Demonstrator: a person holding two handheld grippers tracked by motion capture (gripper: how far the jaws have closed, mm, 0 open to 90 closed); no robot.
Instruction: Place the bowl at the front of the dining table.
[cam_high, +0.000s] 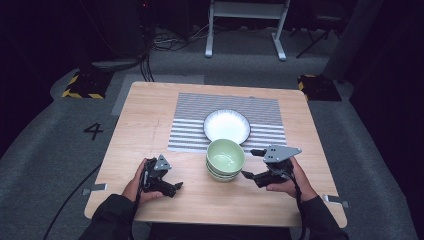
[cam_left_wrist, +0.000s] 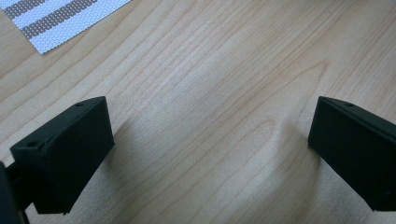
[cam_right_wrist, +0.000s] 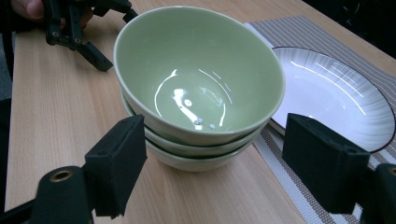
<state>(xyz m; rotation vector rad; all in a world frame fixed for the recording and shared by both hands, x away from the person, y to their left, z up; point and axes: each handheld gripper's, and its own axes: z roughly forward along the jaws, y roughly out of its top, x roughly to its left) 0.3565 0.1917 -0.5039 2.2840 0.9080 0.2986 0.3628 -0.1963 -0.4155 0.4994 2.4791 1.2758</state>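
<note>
**Reaching for the top bowl**

We hold our right gripper (cam_right_wrist: 212, 163) with its jaws wide apart and empty, just short of the stack of green bowls (cam_right_wrist: 196, 88), which sits straight ahead between them. We judge this the approach step: next we must ease forward until one jaw clears the top rim, then close on that bowl alone. The bowls are glossy pale green, three nested, upright. Beyond them to the right lies the white plate (cam_right_wrist: 336, 98) on the striped mat (cam_right_wrist: 303, 32). Our left gripper (cam_left_wrist: 210, 154) rests spread open over bare table (cam_left_wrist: 210, 70), past the stack.
</note>
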